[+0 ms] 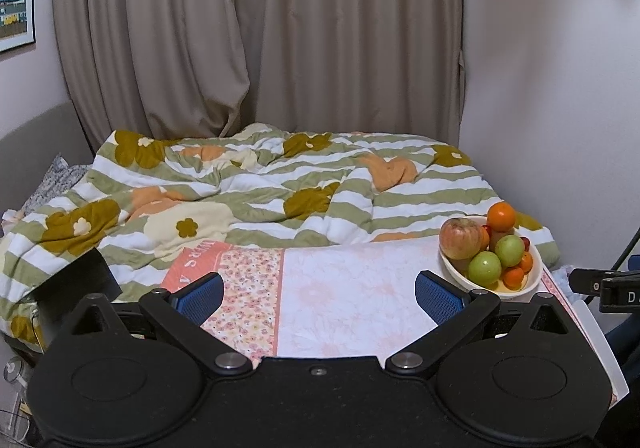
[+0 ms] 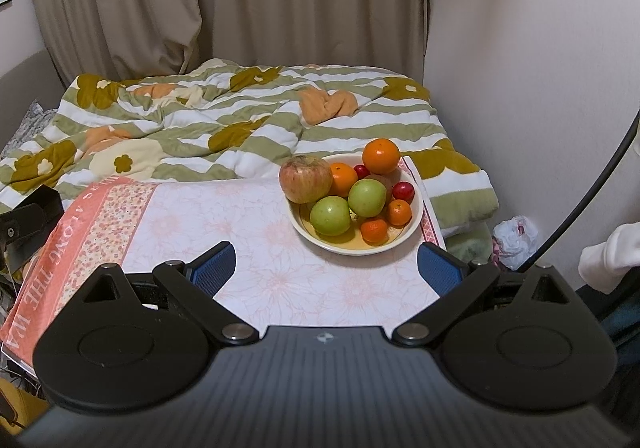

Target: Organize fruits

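The pink border of the cloth carries white capital letters; the right wrist view reads "ALONG THE WA", cut off at the frame edge, and the left wrist view shows only upside-down fragments. A black clamp at the right edge of the left view bears a white "D".

The left gripper is held level above the near edge of the cloth, its blue-padded fingers spread wide with nothing between them. The right gripper sits likewise, jaws wide and empty, pointing at the bowl.

The cream bowl stands near the cloth's far right corner, heaped with a reddish apple, two green apples, a large orange, smaller oranges and small red fruits. Left of the bowl the cloth lies bare. A striped floral quilt borders the far side, the wall lies close on the right, and a white sleeve shows at the right edge.
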Action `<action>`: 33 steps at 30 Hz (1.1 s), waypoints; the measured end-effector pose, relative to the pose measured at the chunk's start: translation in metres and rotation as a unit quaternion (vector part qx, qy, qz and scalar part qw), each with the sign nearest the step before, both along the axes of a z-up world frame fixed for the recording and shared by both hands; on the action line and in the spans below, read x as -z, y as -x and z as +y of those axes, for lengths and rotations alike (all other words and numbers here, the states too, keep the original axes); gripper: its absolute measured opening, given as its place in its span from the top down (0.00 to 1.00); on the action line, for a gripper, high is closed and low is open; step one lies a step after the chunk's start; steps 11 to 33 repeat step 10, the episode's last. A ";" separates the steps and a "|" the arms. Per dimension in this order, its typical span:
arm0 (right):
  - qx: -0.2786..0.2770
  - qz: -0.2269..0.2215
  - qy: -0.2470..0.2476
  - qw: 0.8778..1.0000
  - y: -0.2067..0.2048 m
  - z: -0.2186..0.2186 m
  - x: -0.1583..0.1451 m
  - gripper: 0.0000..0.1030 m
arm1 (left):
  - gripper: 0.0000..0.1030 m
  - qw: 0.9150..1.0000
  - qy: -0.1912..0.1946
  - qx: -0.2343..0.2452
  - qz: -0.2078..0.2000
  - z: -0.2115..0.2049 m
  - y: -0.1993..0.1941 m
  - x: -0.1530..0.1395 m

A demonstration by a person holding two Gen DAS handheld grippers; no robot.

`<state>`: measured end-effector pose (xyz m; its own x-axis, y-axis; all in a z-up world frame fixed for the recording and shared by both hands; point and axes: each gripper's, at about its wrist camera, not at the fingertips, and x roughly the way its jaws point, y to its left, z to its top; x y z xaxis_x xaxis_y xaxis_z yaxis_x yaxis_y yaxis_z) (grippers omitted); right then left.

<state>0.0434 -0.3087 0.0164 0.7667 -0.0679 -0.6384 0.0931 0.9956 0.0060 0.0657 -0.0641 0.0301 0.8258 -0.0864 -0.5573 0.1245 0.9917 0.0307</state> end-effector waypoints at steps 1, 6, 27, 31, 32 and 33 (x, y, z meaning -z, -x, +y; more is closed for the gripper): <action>0.000 0.000 -0.001 1.000 -0.001 -0.001 0.000 0.00 | 0.00 1.000 0.001 0.001 0.002 0.000 -0.001 0.000; 0.001 0.002 -0.003 1.000 -0.002 -0.001 0.002 0.00 | 0.00 1.000 0.002 -0.001 0.007 0.001 -0.002 0.002; 0.000 0.002 -0.002 1.000 -0.003 -0.001 0.001 0.00 | 0.00 1.000 -0.001 -0.003 0.008 0.001 -0.001 0.004; 0.000 0.002 -0.002 1.000 -0.003 -0.001 0.001 0.00 | 0.00 1.000 -0.001 -0.003 0.008 0.001 -0.001 0.004; 0.000 0.002 -0.002 1.000 -0.003 -0.001 0.001 0.00 | 0.00 1.000 -0.001 -0.003 0.008 0.001 -0.001 0.004; 0.000 0.002 -0.002 1.000 -0.003 -0.001 0.001 0.00 | 0.00 1.000 -0.001 -0.003 0.008 0.001 -0.001 0.004</action>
